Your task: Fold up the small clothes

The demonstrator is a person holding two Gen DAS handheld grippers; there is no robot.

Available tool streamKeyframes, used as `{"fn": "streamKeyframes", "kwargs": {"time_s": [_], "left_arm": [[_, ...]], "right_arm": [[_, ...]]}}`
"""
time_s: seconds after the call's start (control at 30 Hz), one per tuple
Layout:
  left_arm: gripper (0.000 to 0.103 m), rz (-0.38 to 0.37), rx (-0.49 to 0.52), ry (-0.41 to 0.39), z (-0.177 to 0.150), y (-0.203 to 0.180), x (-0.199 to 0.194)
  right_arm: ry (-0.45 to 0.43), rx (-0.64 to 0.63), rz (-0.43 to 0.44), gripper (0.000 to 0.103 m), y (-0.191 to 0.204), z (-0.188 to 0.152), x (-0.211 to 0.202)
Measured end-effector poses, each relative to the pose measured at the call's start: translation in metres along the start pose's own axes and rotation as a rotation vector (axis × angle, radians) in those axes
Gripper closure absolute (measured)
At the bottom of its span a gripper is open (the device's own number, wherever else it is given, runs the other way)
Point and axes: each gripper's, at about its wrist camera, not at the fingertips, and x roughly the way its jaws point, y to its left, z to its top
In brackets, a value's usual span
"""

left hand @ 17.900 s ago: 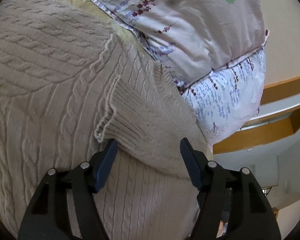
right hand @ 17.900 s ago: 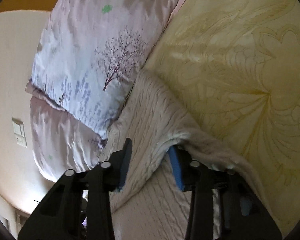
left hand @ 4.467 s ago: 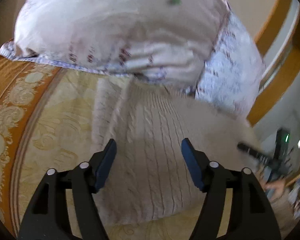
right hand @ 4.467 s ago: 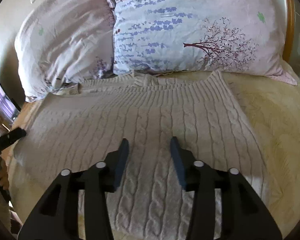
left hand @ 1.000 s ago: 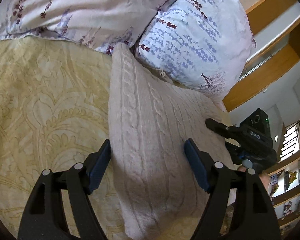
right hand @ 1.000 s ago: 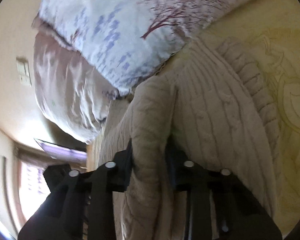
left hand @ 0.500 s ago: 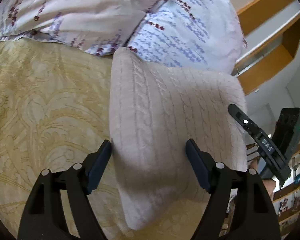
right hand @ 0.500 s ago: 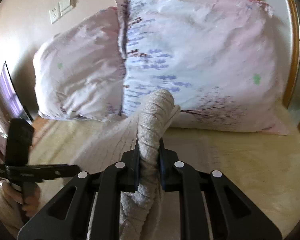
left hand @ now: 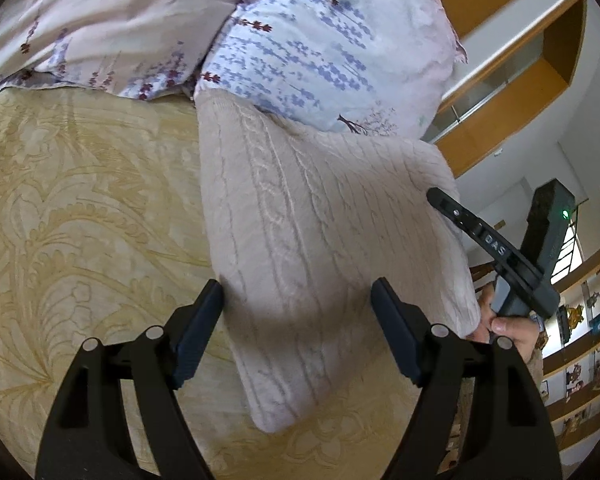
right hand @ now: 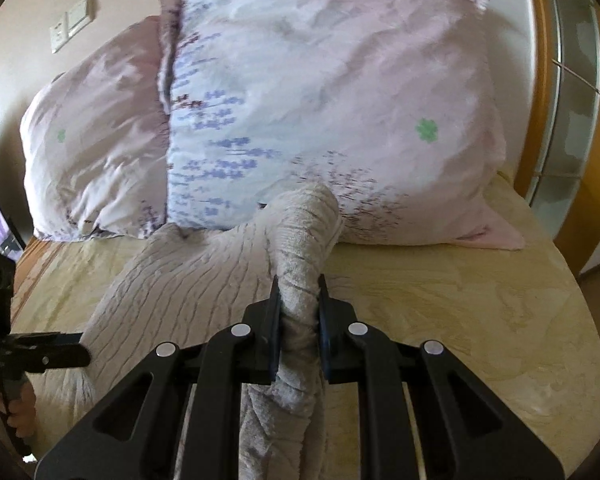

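The cable-knit sweater point(right hand: 204, 280) is lifted off the bedspread point(right hand: 460, 304) by its bunched edge, clenched in the right gripper point(right hand: 299, 312). The left gripper point(left hand: 296, 332) is held spread above it, empty. The thick bunch could slip, undoing the fold.

A home bedroom: a bed with a yellow patterned bedspread point(left hand: 80, 208) carries two floral pillows point(right hand: 320, 112) at its head. Behind the pillows rise a wooden headboard point(left hand: 500, 120) and a wall with a switch plate point(right hand: 70, 20); display shelves point(left hand: 580, 368) stand beyond the bed.
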Motion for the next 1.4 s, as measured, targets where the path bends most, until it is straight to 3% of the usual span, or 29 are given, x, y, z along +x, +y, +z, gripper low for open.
{"fn": "streamKeyframes", "kwargs": {"time_s": [0.23, 0.4, 0.53, 0.87, 1.03, 1.2, 1.27, 1.33, 1.4], "left_arm": [[0.027, 0.002, 0.004, 0.022, -0.005, -0.003, 0.007], [0.027, -0.029, -0.025, 0.005, -0.008, 0.000, 0.001], [0.027, -0.036, -0.047, -0.002, -0.011, 0.004, -0.005], [0.031, -0.061, -0.077, 0.039, -0.029, 0.006, -0.008], [0.040, -0.067, -0.085, 0.057, -0.035, 0.005, -0.005], [0.055, -0.073, -0.100, 0.084, -0.041, 0.007, 0.002], [0.061, -0.075, -0.098, 0.090, -0.043, 0.007, 0.003], [0.066, -0.069, -0.087, 0.087, -0.043, 0.006, 0.003], [0.079, -0.070, -0.079, 0.087, -0.043, 0.006, 0.002]], "right_arm": [[0.119, 0.110, -0.022, 0.086, -0.027, -0.021, 0.036], [0.094, 0.177, 0.000, 0.077, -0.039, -0.022, 0.017], [0.039, 0.251, 0.078, 0.067, -0.053, -0.035, -0.018], [0.059, 0.389, 0.287, 0.067, -0.058, -0.093, -0.052], [0.067, 0.393, 0.309, 0.067, -0.053, -0.106, -0.053], [0.059, 0.383, 0.312, 0.068, -0.047, -0.112, -0.050], [0.052, 0.377, 0.308, 0.075, -0.047, -0.113, -0.050], [0.047, 0.365, 0.302, 0.091, -0.046, -0.113, -0.051], [0.026, 0.350, 0.286, 0.092, -0.044, -0.112, -0.055]]}}
